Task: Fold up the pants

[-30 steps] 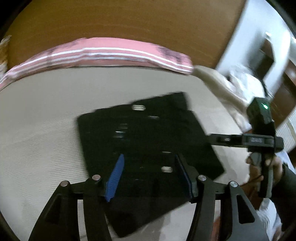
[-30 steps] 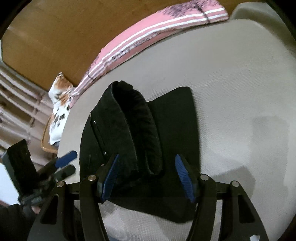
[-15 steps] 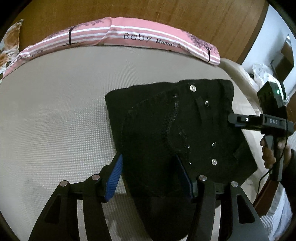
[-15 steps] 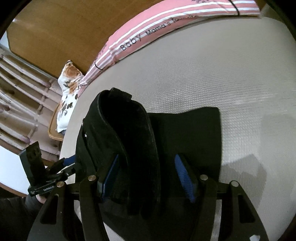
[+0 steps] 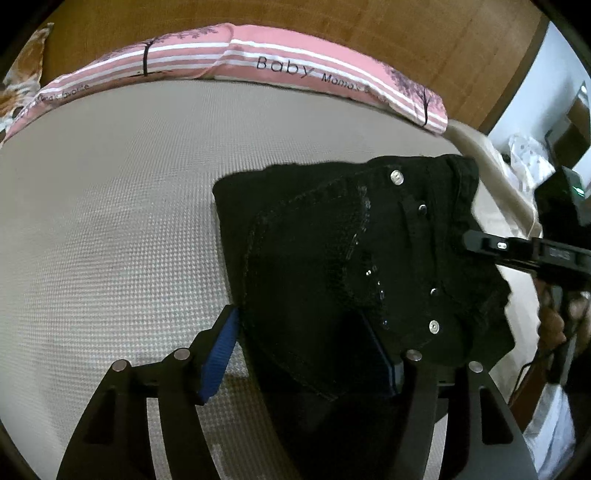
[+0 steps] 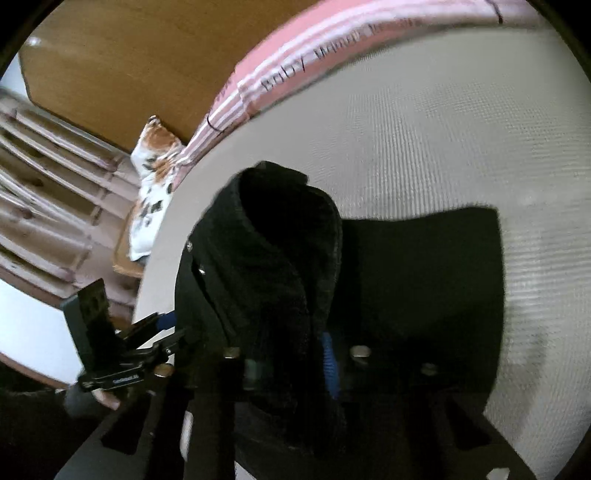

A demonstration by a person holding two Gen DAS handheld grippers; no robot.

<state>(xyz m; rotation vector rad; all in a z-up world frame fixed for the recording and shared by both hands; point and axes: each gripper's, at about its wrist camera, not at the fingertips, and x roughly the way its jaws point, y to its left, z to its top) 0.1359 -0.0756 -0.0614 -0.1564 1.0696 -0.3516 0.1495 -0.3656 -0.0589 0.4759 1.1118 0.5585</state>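
Note:
The black pants (image 5: pixel 351 258), folded into a thick bundle with silver rivets, lie on the beige bed. My left gripper (image 5: pixel 306 350) is open, its fingers standing either side of the bundle's near edge. My right gripper (image 6: pixel 288 362) is shut on the raised waistband fold of the pants (image 6: pixel 280 266); it also shows in the left wrist view (image 5: pixel 476 240) at the bundle's right edge. The left gripper shows in the right wrist view (image 6: pixel 162 328) at the pants' left side.
The beige textured mattress (image 5: pixel 110 221) spreads left and back. A pink striped pillow (image 5: pixel 258 70) lies along the wooden headboard (image 5: pixel 332 22). A floral pillow (image 6: pixel 155 166) sits at the bed's far corner. The bed edge is at the right (image 5: pixel 495 173).
My right gripper has shut on the pants' raised fold. My left gripper has come closer to the bundle and stays open.

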